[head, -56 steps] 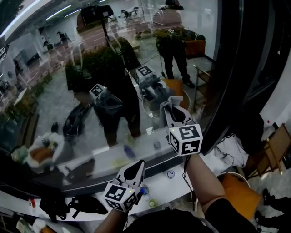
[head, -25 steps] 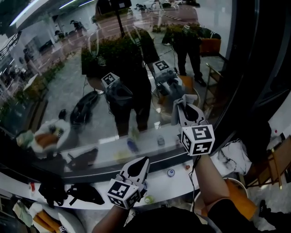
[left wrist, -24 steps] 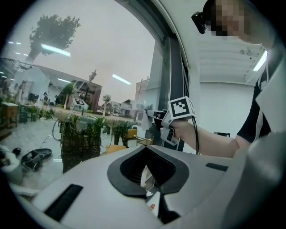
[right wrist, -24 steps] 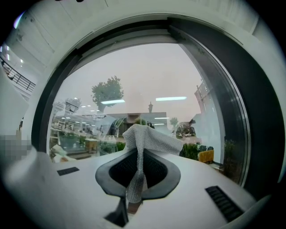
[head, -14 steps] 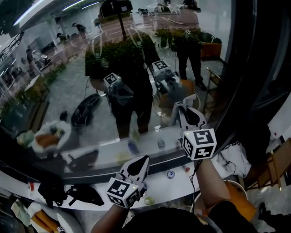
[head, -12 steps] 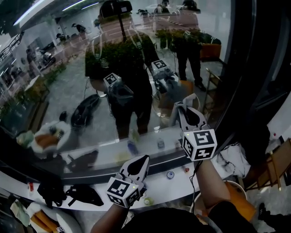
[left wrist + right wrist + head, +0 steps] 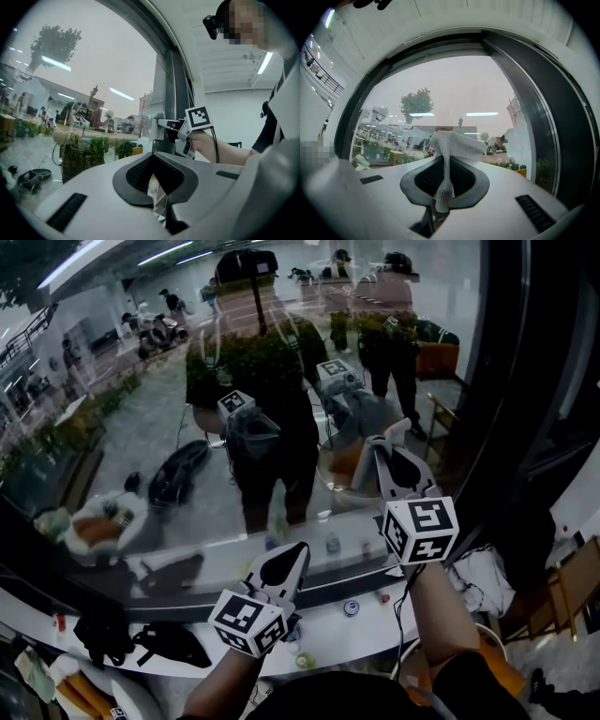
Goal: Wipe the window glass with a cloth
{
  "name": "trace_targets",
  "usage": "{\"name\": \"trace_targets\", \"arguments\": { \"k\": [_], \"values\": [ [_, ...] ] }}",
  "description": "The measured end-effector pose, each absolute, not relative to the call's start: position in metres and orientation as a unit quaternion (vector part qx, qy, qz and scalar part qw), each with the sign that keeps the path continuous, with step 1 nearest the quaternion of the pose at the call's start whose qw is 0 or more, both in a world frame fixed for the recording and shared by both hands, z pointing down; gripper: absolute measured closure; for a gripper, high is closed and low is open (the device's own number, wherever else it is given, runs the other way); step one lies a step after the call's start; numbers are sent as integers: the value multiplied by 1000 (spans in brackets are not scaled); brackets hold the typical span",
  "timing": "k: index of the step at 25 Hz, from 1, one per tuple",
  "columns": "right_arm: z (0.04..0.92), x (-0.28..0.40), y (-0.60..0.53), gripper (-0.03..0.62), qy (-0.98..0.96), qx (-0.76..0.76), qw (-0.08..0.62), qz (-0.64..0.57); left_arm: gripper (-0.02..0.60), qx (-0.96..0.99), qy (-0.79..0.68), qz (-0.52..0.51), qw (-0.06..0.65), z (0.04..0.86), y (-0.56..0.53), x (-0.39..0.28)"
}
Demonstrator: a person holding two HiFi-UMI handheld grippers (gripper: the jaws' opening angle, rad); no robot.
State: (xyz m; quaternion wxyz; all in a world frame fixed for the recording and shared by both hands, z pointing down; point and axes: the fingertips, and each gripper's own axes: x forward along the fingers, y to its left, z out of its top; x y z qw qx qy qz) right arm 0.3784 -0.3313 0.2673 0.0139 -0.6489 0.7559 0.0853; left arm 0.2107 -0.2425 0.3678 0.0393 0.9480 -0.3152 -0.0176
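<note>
The window glass (image 7: 141, 409) fills the upper left of the head view and shows my reflection. My right gripper (image 7: 386, 454) is raised to the glass near the dark frame, shut on a pale mesh cloth (image 7: 373, 427) whose top bunches against the pane. In the right gripper view the cloth (image 7: 454, 143) hangs down between the jaws of that gripper (image 7: 444, 177), with the glass (image 7: 440, 89) right ahead. My left gripper (image 7: 289, 565) is held lower, over the sill, jaws shut with nothing in them. The left gripper (image 7: 157, 180) view shows the right gripper (image 7: 164, 123) at the glass.
A white sill (image 7: 375, 620) runs below the window with small caps (image 7: 351, 608) and a black bag (image 7: 150, 643) on it. The dark window frame (image 7: 511, 381) stands at the right. A white rag (image 7: 480, 576) and an orange seat (image 7: 487, 667) lie at lower right.
The right gripper with the cloth has crept a little up and right along the glass. The left gripper has risen slightly. The head view has tilted up a bit.
</note>
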Motion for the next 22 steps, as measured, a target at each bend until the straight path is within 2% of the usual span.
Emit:
{"name": "trace_targets", "arguments": {
  "k": [8, 22],
  "values": [
    [245, 376, -337, 549, 749, -653, 24, 105, 575, 946, -320, -48, 13, 331, -255, 205],
    [248, 365, -360, 550, 748, -655, 24, 103, 575, 943, -331, -29, 27, 343, -263, 195]
  ]
}}
